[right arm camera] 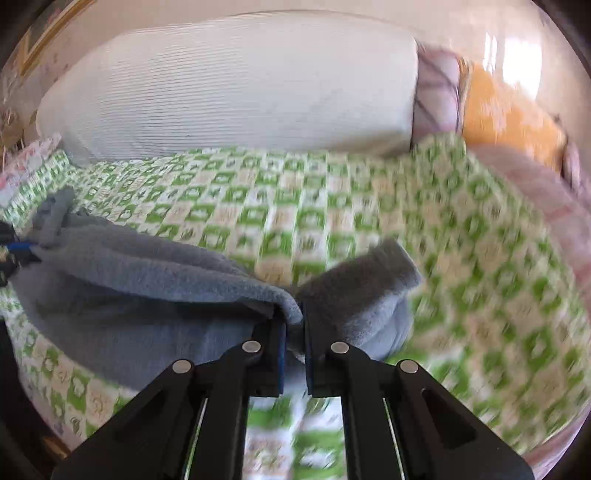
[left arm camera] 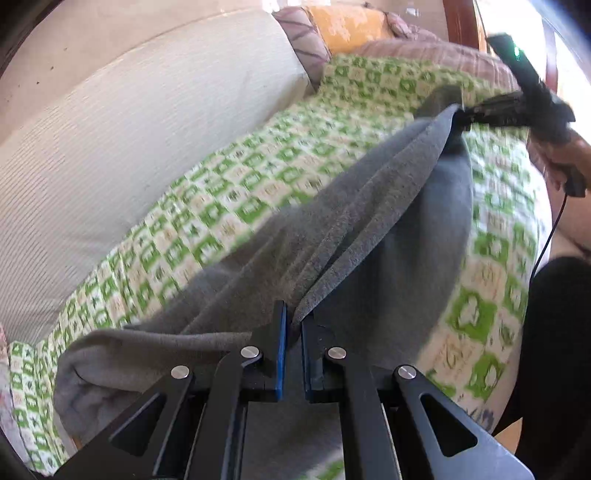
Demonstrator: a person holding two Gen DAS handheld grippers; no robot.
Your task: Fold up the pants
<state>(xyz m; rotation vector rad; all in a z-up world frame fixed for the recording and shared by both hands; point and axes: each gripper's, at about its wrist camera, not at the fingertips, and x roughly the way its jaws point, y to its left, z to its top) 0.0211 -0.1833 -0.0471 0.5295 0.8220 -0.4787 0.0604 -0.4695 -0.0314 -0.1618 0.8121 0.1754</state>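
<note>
The grey fleece pants (left arm camera: pixel 369 206) hang stretched between my two grippers above the green-and-white checked bedspread (left arm camera: pixel 207 206). My left gripper (left arm camera: pixel 293 325) is shut on one end of the pants, with loose cloth bunched to its left. My right gripper (right arm camera: pixel 294 321) is shut on the other end of the pants (right arm camera: pixel 147 280); a short flap sticks out to its right. The right gripper also shows in the left wrist view (left arm camera: pixel 476 114) at the far upper right, pinching the cloth. The left gripper shows at the left edge of the right wrist view (right arm camera: pixel 14 251).
A long white ribbed bolster (right arm camera: pixel 240 85) lies along the back of the bed. An orange pillow (right arm camera: pixel 509 122) and a mauve patterned cushion (right arm camera: pixel 436 96) sit at the right end. A wooden bedpost (left arm camera: pixel 461 22) stands beyond. The person's dark-clad leg (left arm camera: pixel 554 350) is at right.
</note>
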